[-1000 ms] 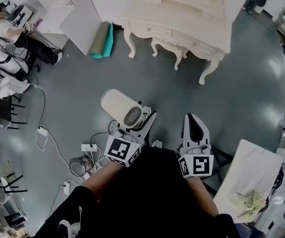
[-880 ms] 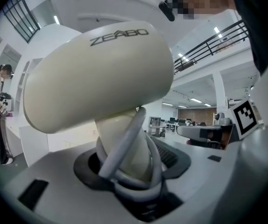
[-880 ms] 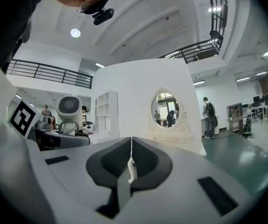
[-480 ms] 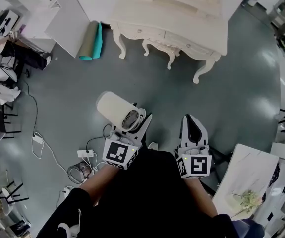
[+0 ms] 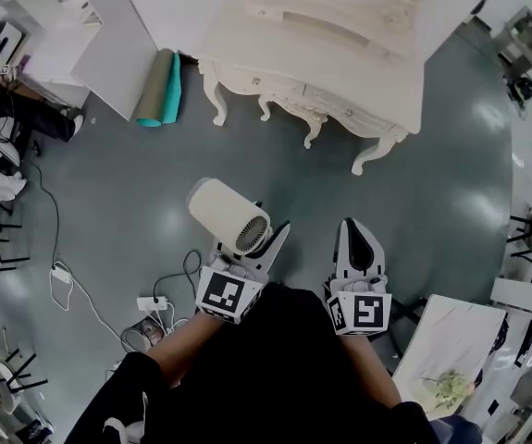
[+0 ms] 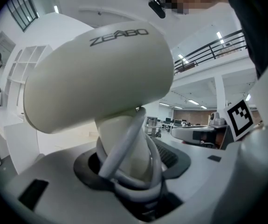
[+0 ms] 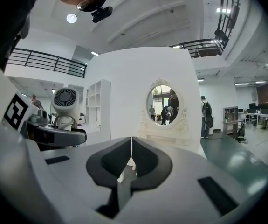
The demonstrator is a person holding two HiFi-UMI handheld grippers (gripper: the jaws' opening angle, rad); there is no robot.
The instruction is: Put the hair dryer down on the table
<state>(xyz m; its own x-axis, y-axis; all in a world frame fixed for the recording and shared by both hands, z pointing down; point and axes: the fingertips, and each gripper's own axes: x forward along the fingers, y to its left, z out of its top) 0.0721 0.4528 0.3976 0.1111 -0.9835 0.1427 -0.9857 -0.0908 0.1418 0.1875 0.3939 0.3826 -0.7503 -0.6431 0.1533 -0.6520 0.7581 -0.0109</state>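
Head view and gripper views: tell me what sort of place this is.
Likely a big open-plan office hall with a staged bedroom corner: a cream dressing table with oval mirror, an upper gallery railing, office desks beyond.

hair dryer (image 5: 224,213) in left hand-held gripper (image 5: 258,240) | table (image 5: 330,49) ahead | rolled mat (image 5: 157,88) left of table

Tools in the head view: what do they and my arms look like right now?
The left tool and right tool have white tapered shells with dark grey inner pads. Each carries a white cube printed with black square markers. The person's sleeves are black.
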